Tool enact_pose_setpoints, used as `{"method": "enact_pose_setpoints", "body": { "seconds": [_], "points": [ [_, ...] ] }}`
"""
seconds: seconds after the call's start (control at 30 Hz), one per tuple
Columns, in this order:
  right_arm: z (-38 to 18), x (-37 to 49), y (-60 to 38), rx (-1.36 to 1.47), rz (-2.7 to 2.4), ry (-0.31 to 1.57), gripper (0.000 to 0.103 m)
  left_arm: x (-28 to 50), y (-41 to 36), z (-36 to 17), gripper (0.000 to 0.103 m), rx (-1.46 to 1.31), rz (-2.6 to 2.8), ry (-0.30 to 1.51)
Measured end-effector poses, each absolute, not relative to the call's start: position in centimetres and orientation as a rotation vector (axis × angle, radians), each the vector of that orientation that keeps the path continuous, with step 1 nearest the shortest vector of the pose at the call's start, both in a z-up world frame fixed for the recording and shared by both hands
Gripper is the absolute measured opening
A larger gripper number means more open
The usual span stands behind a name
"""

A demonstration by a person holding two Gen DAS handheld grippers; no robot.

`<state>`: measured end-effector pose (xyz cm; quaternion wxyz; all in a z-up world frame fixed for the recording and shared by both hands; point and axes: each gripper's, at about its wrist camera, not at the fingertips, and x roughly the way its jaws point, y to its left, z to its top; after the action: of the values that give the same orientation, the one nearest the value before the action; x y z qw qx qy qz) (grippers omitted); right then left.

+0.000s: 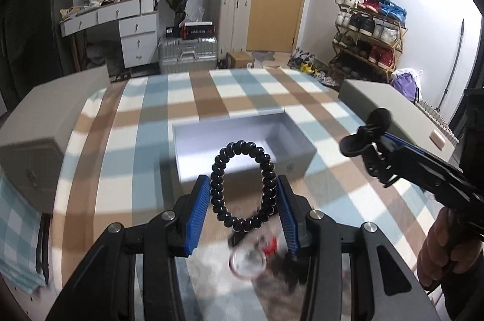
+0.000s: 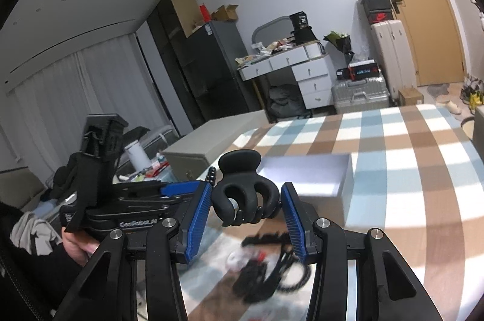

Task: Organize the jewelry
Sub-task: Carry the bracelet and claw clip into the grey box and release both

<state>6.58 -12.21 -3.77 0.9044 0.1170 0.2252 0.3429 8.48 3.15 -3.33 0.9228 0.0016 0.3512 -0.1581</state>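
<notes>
In the lower middle of the frame, the right tool [image 2: 245, 200] grips a black claw hair clip [image 2: 243, 194] between its blue pads [image 2: 198, 212]. At the left, a hand [image 2: 75, 245] holds the left tool [image 2: 208, 185], and a few black beads [image 2: 211, 175] show at its tip. Behind the clip, a pale open box [image 2: 329, 178] sits on the checked cloth [image 2: 408, 163] of the desk. Below the clip, a blurred heap of dark accessories [image 2: 266, 269] lies on the cloth.
</notes>
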Motion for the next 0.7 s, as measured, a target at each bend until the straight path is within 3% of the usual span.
{"method": "enact_pose_setpoints", "body": {
  "seconds": [0.7],
  "points": [
    [-7.5, 19.9, -9.2, 0.231, 0.659, 0.710, 0.046, 17.0, 2.5, -6.2, 0.038, -0.078, -0.451, 0.909]
  ]
}}
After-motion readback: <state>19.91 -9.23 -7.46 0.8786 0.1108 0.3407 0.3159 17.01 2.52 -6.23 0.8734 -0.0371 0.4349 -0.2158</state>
